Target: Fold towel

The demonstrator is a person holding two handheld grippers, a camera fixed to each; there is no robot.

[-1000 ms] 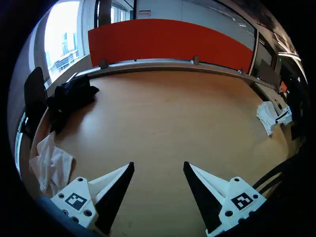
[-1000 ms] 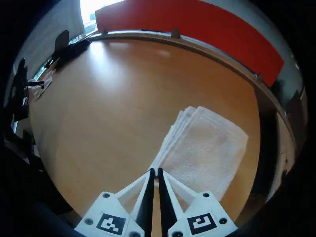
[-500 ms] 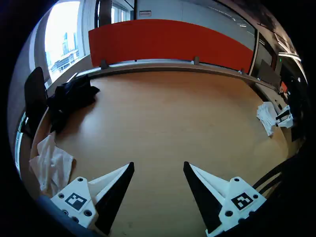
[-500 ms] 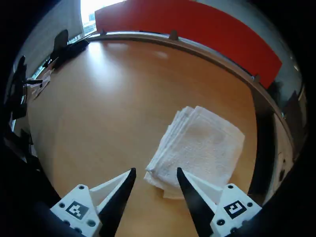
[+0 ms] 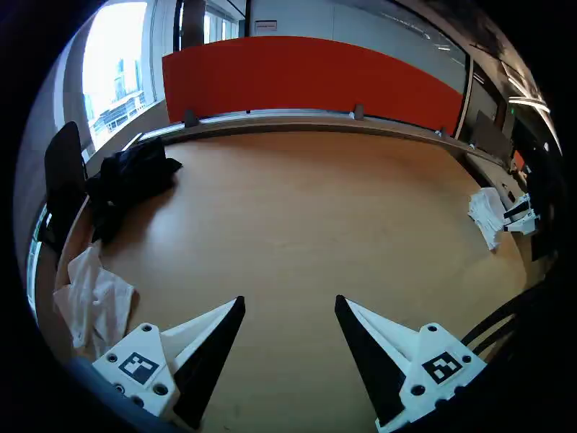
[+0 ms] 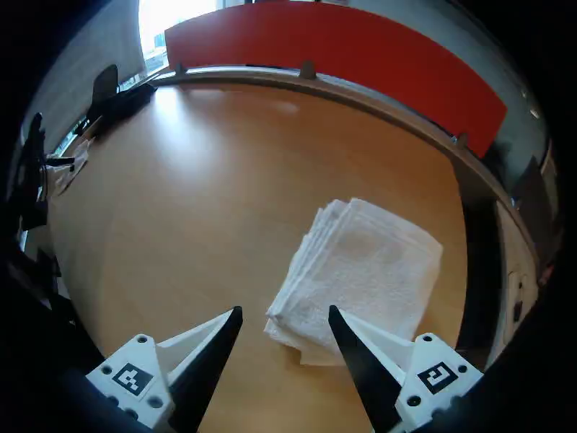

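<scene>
A white towel, folded into a thick rectangle, lies flat on the wooden table toward its right side. My right gripper is open, hovering just short of the towel's near corner, which lies between the fingertips without touching them. In the left gripper view the same towel appears small at the far right, with the other gripper beside it. My left gripper is open over bare table, with nothing between its fingers.
A black garment is heaped at the table's back left. Crumpled white cloths lie at the left edge. A red partition runs along the table's far edge. A dark chair stands at the left.
My right gripper went from shut at the towel's corner to open, letting the towel go, and drew back slightly. The left gripper has not moved.
</scene>
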